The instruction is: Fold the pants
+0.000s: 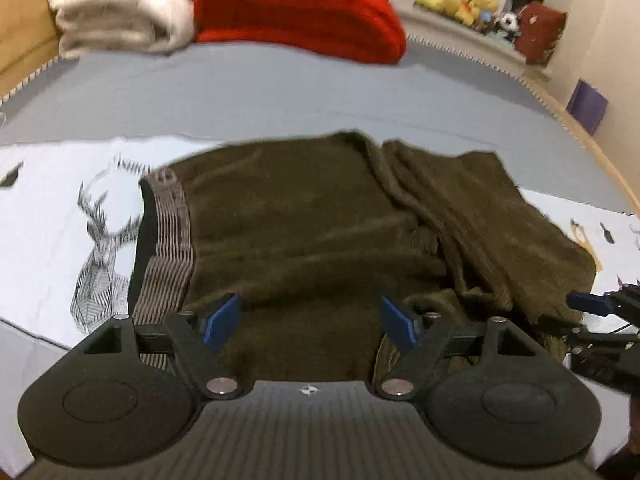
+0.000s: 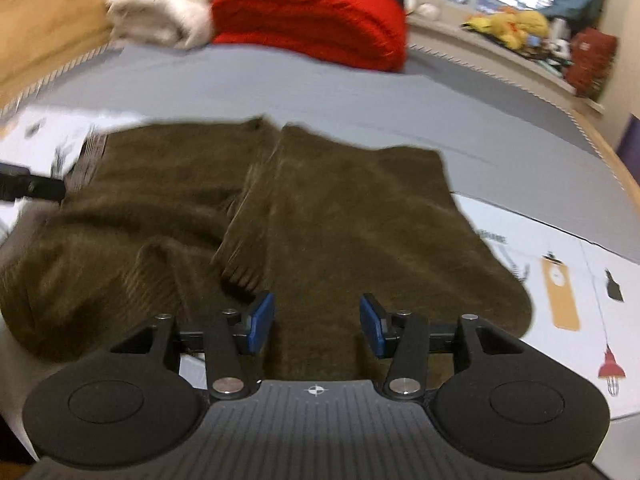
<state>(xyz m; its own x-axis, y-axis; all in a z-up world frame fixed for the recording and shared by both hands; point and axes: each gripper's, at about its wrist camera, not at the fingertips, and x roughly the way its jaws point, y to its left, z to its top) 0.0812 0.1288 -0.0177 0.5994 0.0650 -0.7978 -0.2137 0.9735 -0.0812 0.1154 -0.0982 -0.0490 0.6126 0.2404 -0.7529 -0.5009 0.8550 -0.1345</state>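
Two grippers hang over one pair of olive-brown pants [image 1: 304, 232], which lies on the bed, partly on a white printed sheet [image 1: 52, 216] and partly on the grey cover [image 1: 280, 92]. The striped waistband [image 1: 168, 240] sits at the left; the legs are already doubled over to the right in a rumpled bundle.

Your left gripper [image 1: 310, 322] has its jaws wide apart, with cloth below them but nothing pinched. Your right gripper [image 2: 316, 322] is also open, less widely, and its blue pads are not pressing on the fabric beneath.

Expect the cloth to be soft, thick and limp, something like fleece or knit. It will likely sag and drag instead of holding a crease, and a shallow pinch may lift only the top layer. It looks grippy rather than slippery, and light enough for one pinch at each end.

Take hold at firm edges: the waistband corner with the left, and the folded outer edge of the legs [image 2: 492, 280] with the right, biting through all layers. Avoid the loose ridge in the middle [image 2: 244, 216].
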